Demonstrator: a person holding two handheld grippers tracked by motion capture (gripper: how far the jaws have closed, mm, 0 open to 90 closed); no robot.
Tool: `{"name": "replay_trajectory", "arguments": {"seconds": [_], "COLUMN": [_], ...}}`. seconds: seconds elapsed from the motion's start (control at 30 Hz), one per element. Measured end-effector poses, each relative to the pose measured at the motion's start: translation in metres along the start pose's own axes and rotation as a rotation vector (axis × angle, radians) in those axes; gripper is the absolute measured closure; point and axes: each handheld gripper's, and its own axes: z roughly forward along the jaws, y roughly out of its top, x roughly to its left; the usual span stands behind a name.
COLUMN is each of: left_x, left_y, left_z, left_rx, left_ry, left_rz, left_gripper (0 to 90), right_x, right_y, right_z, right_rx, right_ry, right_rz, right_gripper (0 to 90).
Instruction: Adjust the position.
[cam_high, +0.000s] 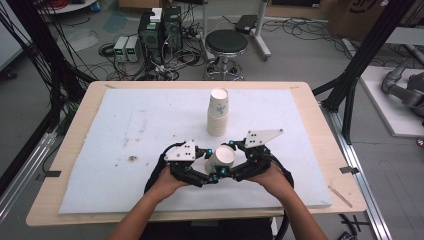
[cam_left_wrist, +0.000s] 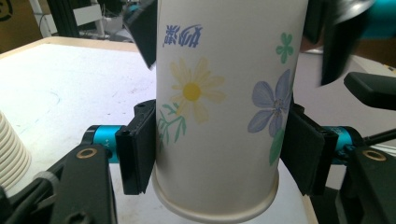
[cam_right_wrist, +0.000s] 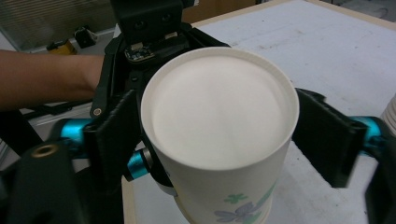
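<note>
Left gripper view: the paper cup (cam_left_wrist: 224, 107) is being clamped near its base by the left gripper (cam_left_wrist: 219, 154), long axis tilted above the table; the right gripper (cam_right_wrist: 219, 135) is being held open around its rim.

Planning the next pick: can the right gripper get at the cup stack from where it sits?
Probably yes. The right gripper stands open around the flowered cup, which the left gripper clamps; the cup stack stands just beyond on the white mat, nothing between.
</note>
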Motion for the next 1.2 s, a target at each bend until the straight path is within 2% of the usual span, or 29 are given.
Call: {"name": "replay_trajectory", "arguments": {"seconds": [0.1,0.27,0.33,0.5,0.53,0.57,0.6,0.7,0.83,1.2], "left_x": [-0.001,-0.001,-0.002,-0.004,-0.004,-0.005,-0.005,-0.006,-0.008,-0.012], "left_y": [0.005,0.017,0.021,0.029,0.029,0.031,0.032,0.035,0.038,0.036], "left_z": [-0.002,-0.007,-0.008,-0.007,-0.007,-0.007,-0.007,-0.006,-0.004,0.0], "left_rx": [0.046,0.177,0.221,0.352,0.352,0.391,0.401,0.425,0.471,0.559], "left_ry": [-0.001,0.029,0.032,0.033,0.033,0.034,0.034,0.03,0.025,0.019], "left_rz": [0.017,0.026,0.043,0.077,0.077,0.082,0.084,0.089,0.105,0.108], "left_gripper": [35.1,35.2,35.7,35.7,35.7,35.7,35.7,35.7,35.7,35.6], "right_x": [0.002,0.002,0.001,0.001,0.001,0.001,0.002,0.002,0.003,0.007], "right_y": [0.002,0.006,0.007,0.007,0.007,0.007,0.007,0.006,0.006,0.009], "right_z": [-0.002,-0.008,-0.011,-0.013,-0.013,-0.013,-0.013,-0.012,-0.012,-0.009], "right_rx": [0.003,0.027,0.04,0.113,0.113,0.13,0.154,0.176,0.211,0.265], "right_ry": [0.009,0.001,-0.007,-0.03,-0.03,-0.03,-0.028,-0.019,-0.03,-0.014], "right_rz": [-0.009,-0.05,-0.058,-0.101,-0.101,-0.111,-0.131,-0.144,-0.174,-0.232], "right_gripper": [18.5,18.5,18.5,18.5,18.5,18.5,18.5,18.5,18.5,18.7]}}
